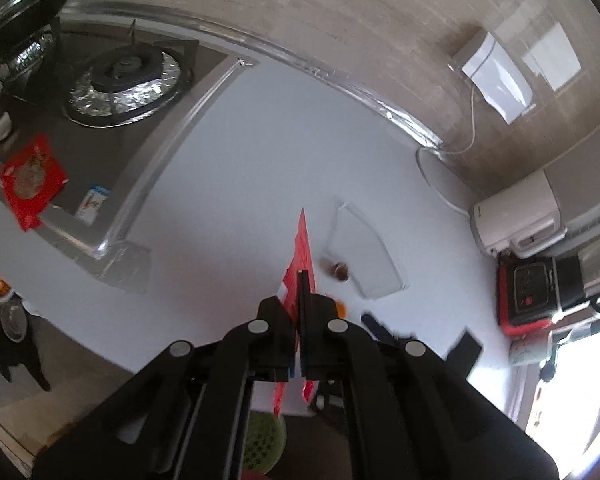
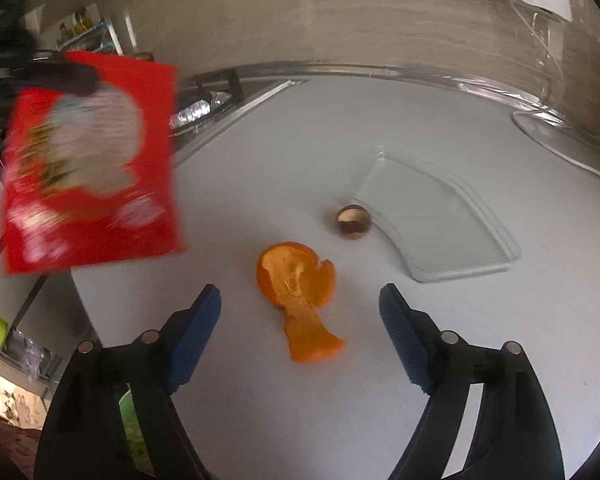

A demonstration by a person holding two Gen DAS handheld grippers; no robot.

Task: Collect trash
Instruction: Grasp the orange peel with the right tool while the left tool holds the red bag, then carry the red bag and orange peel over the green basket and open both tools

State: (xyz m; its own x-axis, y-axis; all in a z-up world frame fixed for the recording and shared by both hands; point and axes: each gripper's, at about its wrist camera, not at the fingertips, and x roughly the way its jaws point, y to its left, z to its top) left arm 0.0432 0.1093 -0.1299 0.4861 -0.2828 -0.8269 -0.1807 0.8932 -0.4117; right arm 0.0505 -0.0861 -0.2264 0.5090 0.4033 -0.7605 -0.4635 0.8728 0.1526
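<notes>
Red printed snack wrapper (image 2: pixel 90 160) hangs clamped in the left gripper (image 1: pixel 303 280), lifted clear of the white countertop (image 2: pixel 260 160).
Right gripper (image 2: pixel 300 300), blue-padded jaws spread wide and holding nothing, hovers over a torn orange peel (image 2: pixel 300 300) lying between its fingers; a small brown nut shell (image 2: pixel 353 222) sits beyond, beside a clear glass tray (image 2: pixel 432 220).

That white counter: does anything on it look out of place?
Yes. An orange peel lies loose on the white counter, with a small brown nut-like thing against the edge of a clear glass board. Another red packet sits on the stove near the burner, an odd spot.
</notes>
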